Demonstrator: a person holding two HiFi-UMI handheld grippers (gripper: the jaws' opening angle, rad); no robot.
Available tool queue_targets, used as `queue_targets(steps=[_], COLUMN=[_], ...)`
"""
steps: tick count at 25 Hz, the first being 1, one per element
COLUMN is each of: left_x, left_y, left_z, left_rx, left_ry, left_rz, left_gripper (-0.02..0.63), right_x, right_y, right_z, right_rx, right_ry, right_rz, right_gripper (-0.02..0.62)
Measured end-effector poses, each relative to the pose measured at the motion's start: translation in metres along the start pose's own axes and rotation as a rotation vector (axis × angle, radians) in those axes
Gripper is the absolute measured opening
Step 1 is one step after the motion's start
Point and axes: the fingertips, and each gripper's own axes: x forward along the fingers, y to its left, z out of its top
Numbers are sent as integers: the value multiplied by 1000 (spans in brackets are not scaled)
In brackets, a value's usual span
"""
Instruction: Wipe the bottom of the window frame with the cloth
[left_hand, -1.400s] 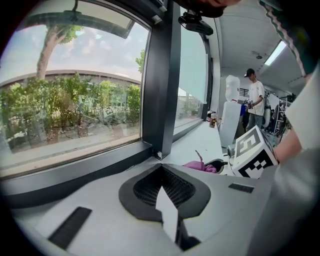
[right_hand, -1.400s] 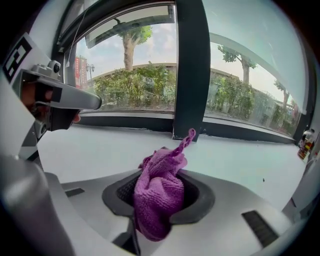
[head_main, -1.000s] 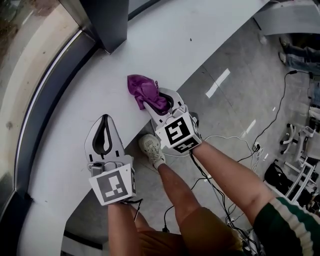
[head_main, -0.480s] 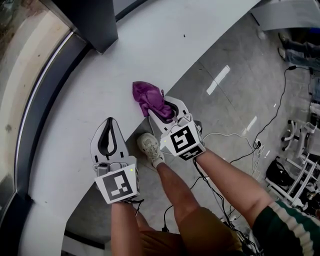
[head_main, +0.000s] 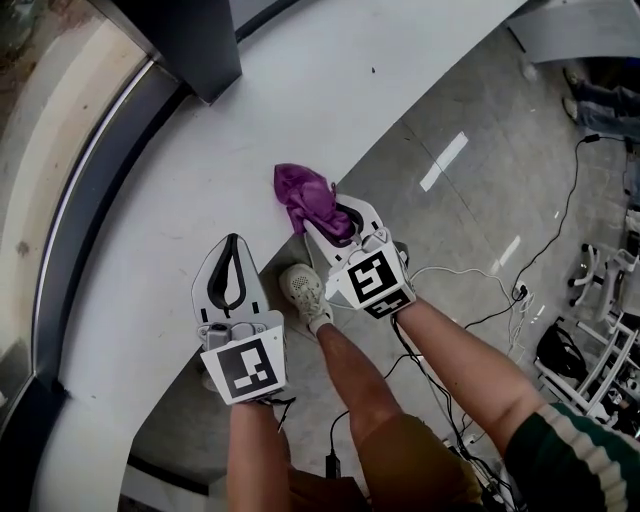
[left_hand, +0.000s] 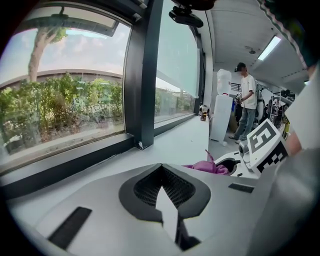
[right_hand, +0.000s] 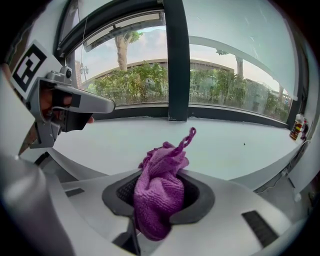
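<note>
head view: cloth clamped over the sill, frame not yet touched

the right gripper (head_main: 345, 222) is clenched on the purple cloth (head_main: 305, 195). the right gripper view shows the cloth bunched between the jaws, with a loose tail sticking up. most of the wad sticks out past the jaw tips toward 11 o'clock, which probably leaves soft fabric, not plastic, to meet the surface. the cloth sits over the white sill (head_main: 250, 110), near its inner edge. the dark bottom rail of the window frame (head_main: 100, 190) is well apart from it, off at about 9 o'clock across the sill, so the wiping looks not yet begun.

the left gripper (head_main: 231, 255) is pinched closed with nothing between its jaws, as the left gripper view shows. it hangs at about 7 o'clock from the cloth, over the sill's edge, and seems to be kept clear as a spare.

both forearms reach forward and down from 6 o'clock. the right one angles toward 11 o'clock and the left points nearly to 12. a dark upright post (head_main: 195, 45) stands on the sill at 11 o'clock.
</note>
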Motion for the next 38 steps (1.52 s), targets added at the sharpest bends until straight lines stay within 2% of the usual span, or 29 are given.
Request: queue_targets(steps=[6,12,17,25,35,38], left_x=[-22,-41,-56,-86,-118,-129], left_y=[8,22,36,52,94,100], left_z=[-6,-13,-25,-40,-52,-56], left_rx=[3,5,-37,-71,-109,-119], left_ry=[-13,-27,1,-1,-17,-20], left_rz=[16,12,48,75,148,158], left_gripper=[5,5,5,5,5,5], right_x=[2,-1,0,7,12,14], right_y=[9,13,25,85,118,135], right_z=[-1,-4,-7,-8,-1,1], right_rx=[-14,23,8,-30,-6,-22], right_ry=[-8,-11,6,36,44,48], right_rz=[-7,-55,-20,56,39,65], right_gripper=[149,149,149,149,149,150])
